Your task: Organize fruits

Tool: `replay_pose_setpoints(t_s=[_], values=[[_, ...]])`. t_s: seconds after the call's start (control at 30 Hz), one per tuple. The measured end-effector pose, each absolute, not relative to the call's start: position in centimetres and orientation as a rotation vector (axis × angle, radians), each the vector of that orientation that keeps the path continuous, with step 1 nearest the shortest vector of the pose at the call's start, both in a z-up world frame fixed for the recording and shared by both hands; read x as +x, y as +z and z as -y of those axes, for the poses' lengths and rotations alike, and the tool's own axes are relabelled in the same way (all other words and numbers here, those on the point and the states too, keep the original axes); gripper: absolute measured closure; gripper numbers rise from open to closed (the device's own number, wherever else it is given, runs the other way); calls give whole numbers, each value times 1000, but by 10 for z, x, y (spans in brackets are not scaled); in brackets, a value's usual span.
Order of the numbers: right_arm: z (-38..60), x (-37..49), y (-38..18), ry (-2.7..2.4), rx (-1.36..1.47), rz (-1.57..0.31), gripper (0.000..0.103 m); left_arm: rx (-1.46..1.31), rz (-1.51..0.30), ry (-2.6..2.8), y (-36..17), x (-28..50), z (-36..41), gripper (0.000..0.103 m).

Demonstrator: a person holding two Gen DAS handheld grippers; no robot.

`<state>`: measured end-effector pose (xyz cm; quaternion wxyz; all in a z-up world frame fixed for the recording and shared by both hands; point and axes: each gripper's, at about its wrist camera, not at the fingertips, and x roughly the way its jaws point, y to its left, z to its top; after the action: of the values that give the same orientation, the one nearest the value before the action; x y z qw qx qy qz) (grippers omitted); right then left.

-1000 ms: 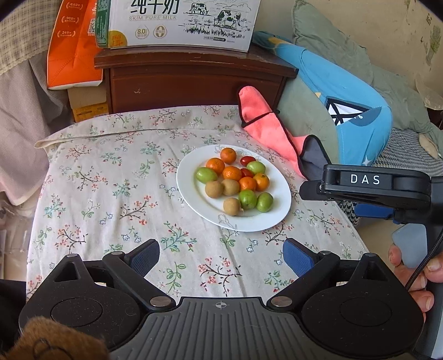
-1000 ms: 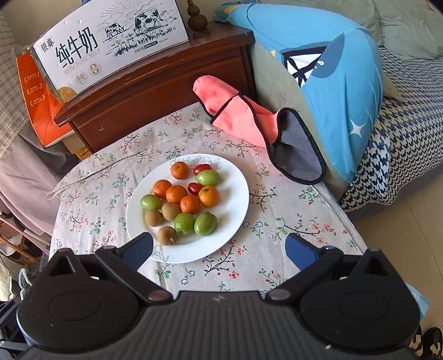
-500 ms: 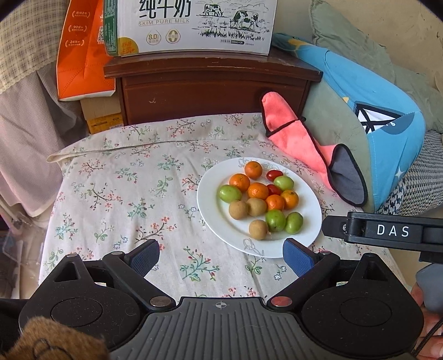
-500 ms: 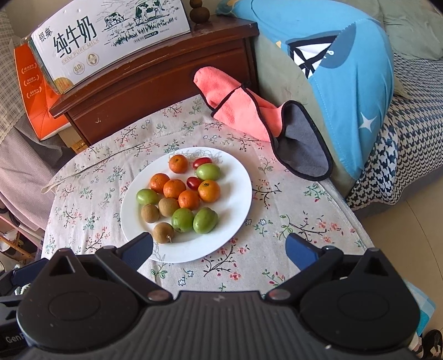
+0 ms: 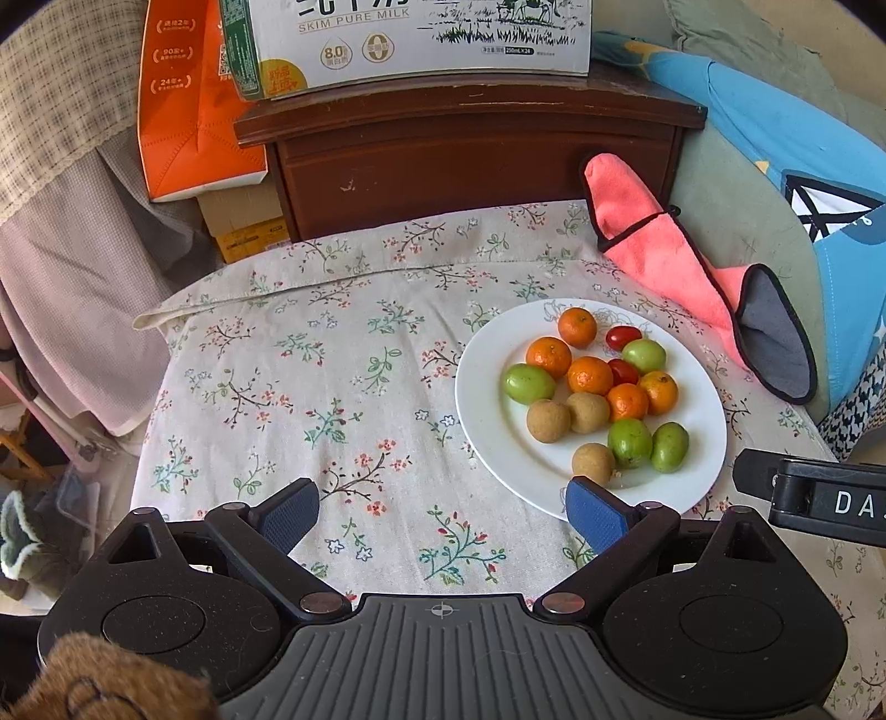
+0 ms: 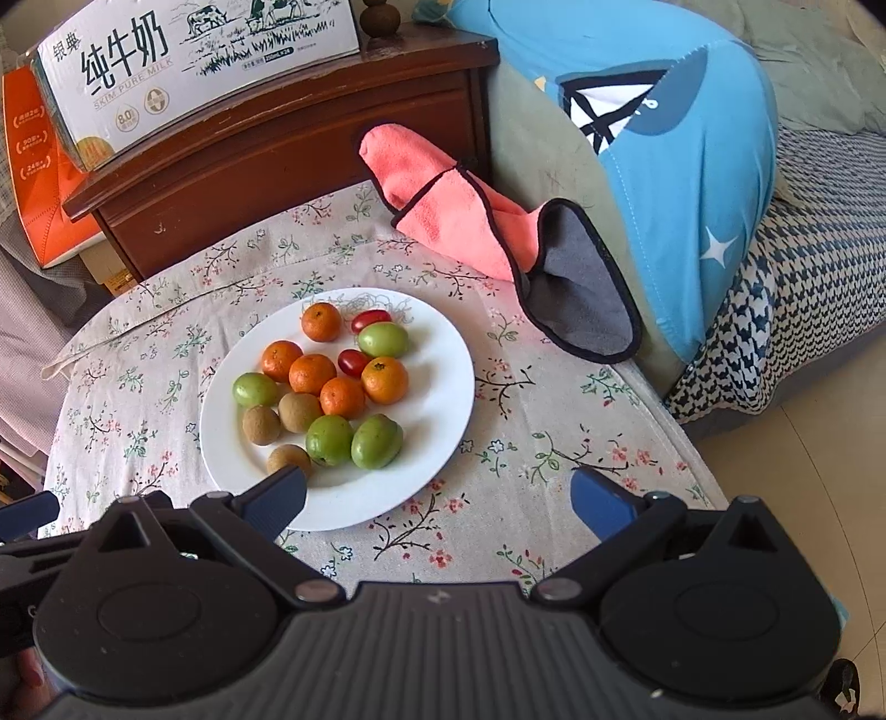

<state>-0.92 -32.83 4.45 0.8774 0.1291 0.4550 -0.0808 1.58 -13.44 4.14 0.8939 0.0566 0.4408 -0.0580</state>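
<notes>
A white plate [image 5: 498, 437] [image 6: 443, 399] on the floral tablecloth carries mixed fruit: several small oranges [image 5: 590, 375] [image 6: 385, 379], several green fruits [image 5: 529, 383] [image 6: 376, 441], three brown kiwis [image 5: 548, 421] [image 6: 261, 424] and two red cherry tomatoes [image 5: 623, 335] [image 6: 371, 318]. My left gripper [image 5: 443, 515] is open above the cloth, left of the plate, its right finger over the plate's near rim. My right gripper [image 6: 440, 501] is open too, near the plate's front edge, its left finger beside the nearest kiwi [image 6: 288, 459]. Neither holds anything.
A pink and grey cloth [image 5: 692, 277] [image 6: 498, 232] lies at the table's far right against a blue cushion [image 6: 681, 166]. A dark wooden cabinet [image 5: 470, 160] with a milk carton box [image 5: 415, 39] stands behind. An orange box [image 5: 188, 105] leans at the back left.
Both grippers have moved closer to the table. The left view has shifted left, so the plate sits further right in it. Both stay open; the fruit has not moved.
</notes>
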Motion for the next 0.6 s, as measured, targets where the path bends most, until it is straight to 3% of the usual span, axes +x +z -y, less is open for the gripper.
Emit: replay_pose_setpoints(t_s=[0.6], values=[[313, -1, 36, -186, 196, -985, 2, 164, -951, -66, 30, 34, 143, 6]])
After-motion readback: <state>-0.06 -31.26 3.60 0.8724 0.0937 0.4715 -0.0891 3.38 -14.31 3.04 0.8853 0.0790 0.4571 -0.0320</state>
